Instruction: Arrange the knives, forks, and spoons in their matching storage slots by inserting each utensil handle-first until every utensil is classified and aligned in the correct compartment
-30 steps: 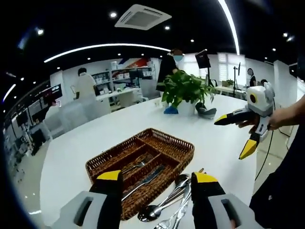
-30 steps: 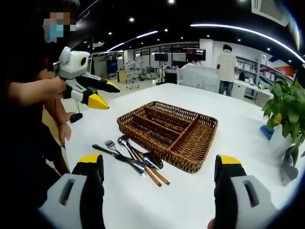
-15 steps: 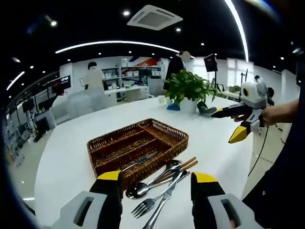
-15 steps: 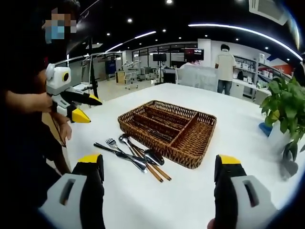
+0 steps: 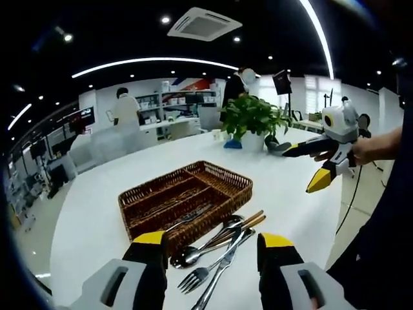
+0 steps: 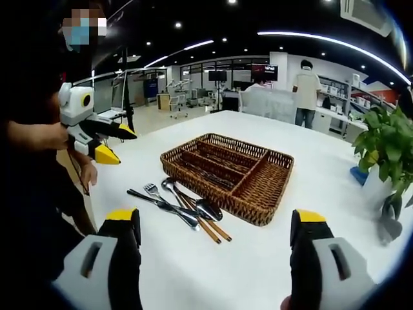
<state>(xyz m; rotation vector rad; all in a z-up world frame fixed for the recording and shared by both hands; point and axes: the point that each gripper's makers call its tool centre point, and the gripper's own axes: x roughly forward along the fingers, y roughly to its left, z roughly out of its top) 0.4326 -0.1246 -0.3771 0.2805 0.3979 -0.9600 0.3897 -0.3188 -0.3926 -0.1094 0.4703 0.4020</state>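
Observation:
A brown wicker tray [image 5: 222, 175] with long compartments lies on the round white table [image 5: 90, 213]; some cutlery lies in its slots [image 5: 188, 217]. Beside the tray is a loose heap of utensils [image 5: 222, 244]: spoons, a fork [image 5: 197, 279], wooden-handled pieces. My left gripper [image 5: 213, 239] hangs open above this heap, holding nothing. In the right gripper view the tray [image 6: 258, 216] sits mid-table with the heap [image 6: 184, 208] on its left. My right gripper [image 6: 215, 215] is open and empty, short of the heap. Each view shows the other gripper held in the air: the right [image 5: 302, 169], the left [image 6: 118, 145].
A potted green plant [image 5: 251, 116] stands at the table's far side, also the plant [image 6: 384, 148] at the right. People stand at counters in the background [image 5: 126, 110]. The person's arm [image 6: 32, 135] and body are at the table's edge.
The left gripper has drawn back from the tray towards the person, so the loose heap now lies between its jaws. The right gripper and the utensils have stayed put.

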